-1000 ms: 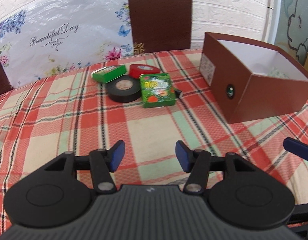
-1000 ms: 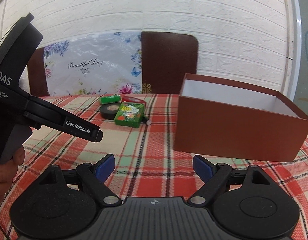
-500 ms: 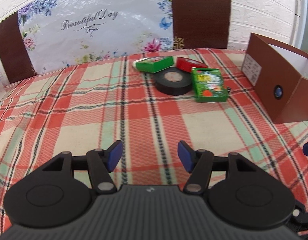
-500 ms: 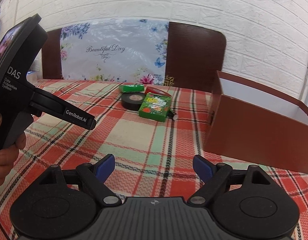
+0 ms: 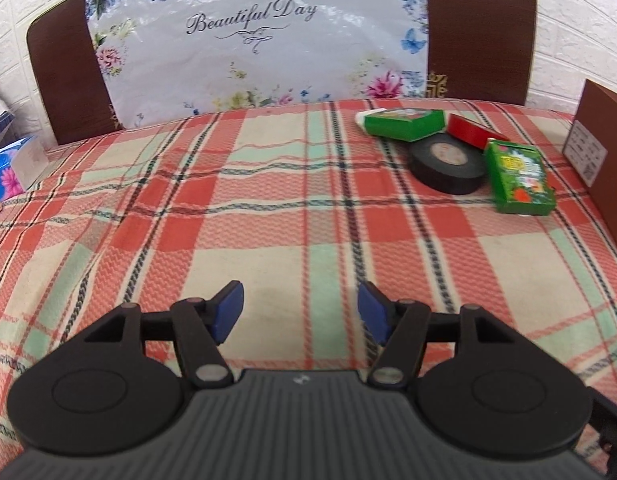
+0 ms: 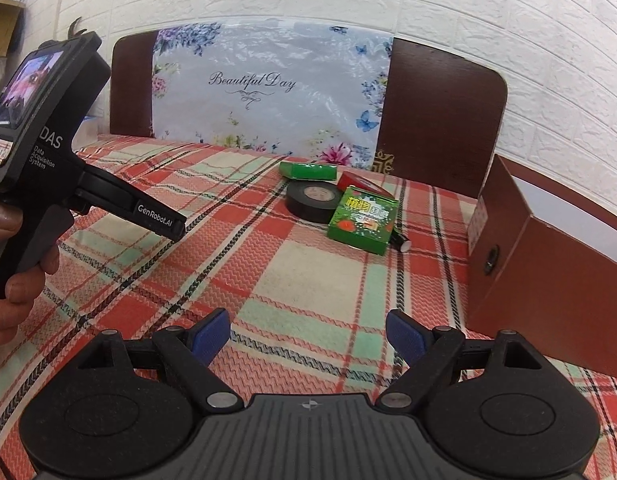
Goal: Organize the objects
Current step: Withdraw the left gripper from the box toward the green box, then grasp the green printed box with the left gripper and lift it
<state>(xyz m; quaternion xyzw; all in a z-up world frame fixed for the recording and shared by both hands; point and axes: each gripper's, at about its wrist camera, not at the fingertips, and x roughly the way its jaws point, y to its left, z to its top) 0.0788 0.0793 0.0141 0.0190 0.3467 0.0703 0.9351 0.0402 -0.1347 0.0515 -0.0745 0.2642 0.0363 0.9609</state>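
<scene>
Left wrist view: the left gripper (image 5: 300, 312), black with blue pads, hovers over a red, cream and green plaid tablecloth (image 5: 236, 208); its jaws have just been opening and stand apart with nothing between them. Far right on the cloth lies a small cluster: a black roll of tape (image 5: 448, 162) lying flat, a green printed cardboard box (image 5: 520, 178) touching its right side, a flat green box (image 5: 404, 122) just behind it, and a red box (image 5: 474, 132) tucked between them. An open brown cardboard box (image 5: 606, 152) stands at the right edge, near the cluster. A blue tissue pack (image 5: 12, 164) sits at the far left.

Right wrist view: the right gripper (image 6: 308, 334) is also spread wide and empty above the cloth. The same cluster lies ahead, well apart from its fingertips, with a small dark cylinder (image 6: 400, 243) beside the printed box. A hand (image 6: 16, 280) at the left grips the other tool's handle.
</scene>
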